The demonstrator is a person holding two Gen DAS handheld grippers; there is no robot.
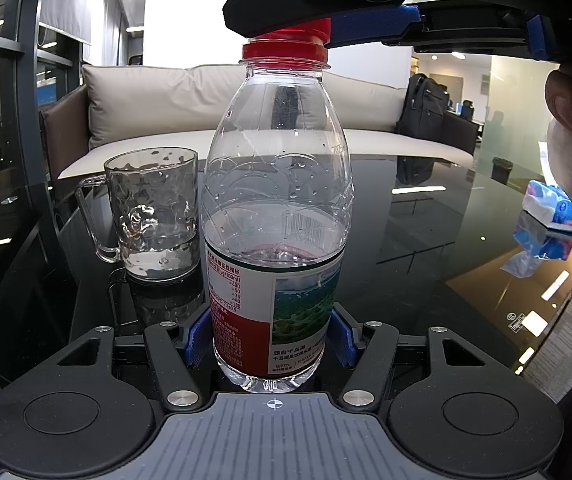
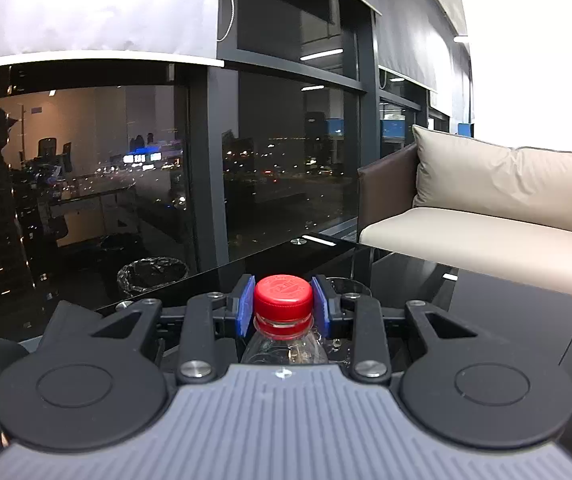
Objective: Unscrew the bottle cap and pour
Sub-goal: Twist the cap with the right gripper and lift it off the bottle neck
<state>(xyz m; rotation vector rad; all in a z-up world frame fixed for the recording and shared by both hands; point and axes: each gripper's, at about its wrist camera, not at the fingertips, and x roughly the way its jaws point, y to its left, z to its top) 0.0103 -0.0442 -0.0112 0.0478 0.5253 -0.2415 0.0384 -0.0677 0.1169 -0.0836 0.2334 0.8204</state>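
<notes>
A clear plastic water bottle (image 1: 276, 208), about half full, stands upright on the black glass table (image 1: 426, 248). My left gripper (image 1: 268, 338) is shut on the bottle's labelled lower body, a blue pad on each side. The red cap (image 2: 283, 295) sits on the bottle neck. My right gripper (image 2: 283, 304) is shut on the red cap, both blue pads pressed against its sides. In the left wrist view the right gripper (image 1: 318, 28) reaches in from the upper right over the red cap (image 1: 286, 46). A clear glass mug (image 1: 152, 212) with a little water stands left of the bottle.
A beige sofa (image 1: 214, 96) stands beyond the table, with a black backpack (image 1: 426, 108) at its right end. A blue-and-white tissue pack (image 1: 550, 220) lies on the table's right side. A person's hand (image 1: 570, 100) shows at the right edge. Dark windows and a waste bin (image 2: 152, 274) stand past the table.
</notes>
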